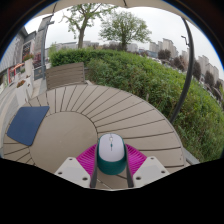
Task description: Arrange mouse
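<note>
- Outdoors on a rooftop terrace, a round slatted wooden table (95, 110) fills the near ground, its boards fanning away from the camera
- Both fingers of the gripper (111, 168) show at the near edge, their pink pads (87, 160) facing inward to either side of the mouse
- Between them sits a white and teal mouse (111, 153); the pads lie tight against its flanks, so the fingers look clamped on it rather than standing apart
- Its long axis runs straight ahead along the fingers, rounded back toward the far side, and it seems to sit low over the tabletop, though contact with the wood cannot be told
- A dark blue mouse pad (27, 124) lies flat to the far left of the fingers, well apart from the mouse; as a judgement, the coming move is a carry leftward and away toward it
- Beyond the table stand a green hedge (150, 80), trees and distant buildings
</note>
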The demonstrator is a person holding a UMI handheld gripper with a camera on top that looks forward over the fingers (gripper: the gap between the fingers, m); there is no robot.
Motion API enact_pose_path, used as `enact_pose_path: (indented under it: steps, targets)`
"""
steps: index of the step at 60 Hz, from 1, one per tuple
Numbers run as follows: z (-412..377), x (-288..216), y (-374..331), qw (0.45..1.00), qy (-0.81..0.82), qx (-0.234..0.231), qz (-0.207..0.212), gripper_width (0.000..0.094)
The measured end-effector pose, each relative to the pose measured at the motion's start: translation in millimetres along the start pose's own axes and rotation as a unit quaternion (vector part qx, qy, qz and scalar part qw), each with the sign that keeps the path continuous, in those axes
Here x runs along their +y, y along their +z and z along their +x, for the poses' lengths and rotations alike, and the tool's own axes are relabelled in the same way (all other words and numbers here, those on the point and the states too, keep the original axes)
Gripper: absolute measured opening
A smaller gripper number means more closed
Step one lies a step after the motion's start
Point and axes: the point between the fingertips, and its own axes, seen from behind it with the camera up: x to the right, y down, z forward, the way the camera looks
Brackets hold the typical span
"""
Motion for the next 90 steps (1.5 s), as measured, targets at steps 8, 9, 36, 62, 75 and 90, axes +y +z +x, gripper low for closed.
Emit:
enact_pose_path:
  steps: [8, 9, 36, 62, 75, 90]
  targets:
    - [-14, -45, -17, 1.000, 0.016, -0.015, 0.020, 0.0419]
    - [-20, -53, -22, 0.999, 0.018, -0.020, 0.024, 0.0418]
    - [-286, -135, -31, 0.990, 0.027, -0.124, 0.060, 0.0418]
    - [-357, -45, 8, 0.998, -0.012, -0.060, -0.033, 0.0867]
    - [-346, -50, -107, 0.994, -0.026, -0.071, -0.082, 0.0844]
    - [-308, -32, -222, 0.993, -0.052, -0.065, -0.080, 0.0850]
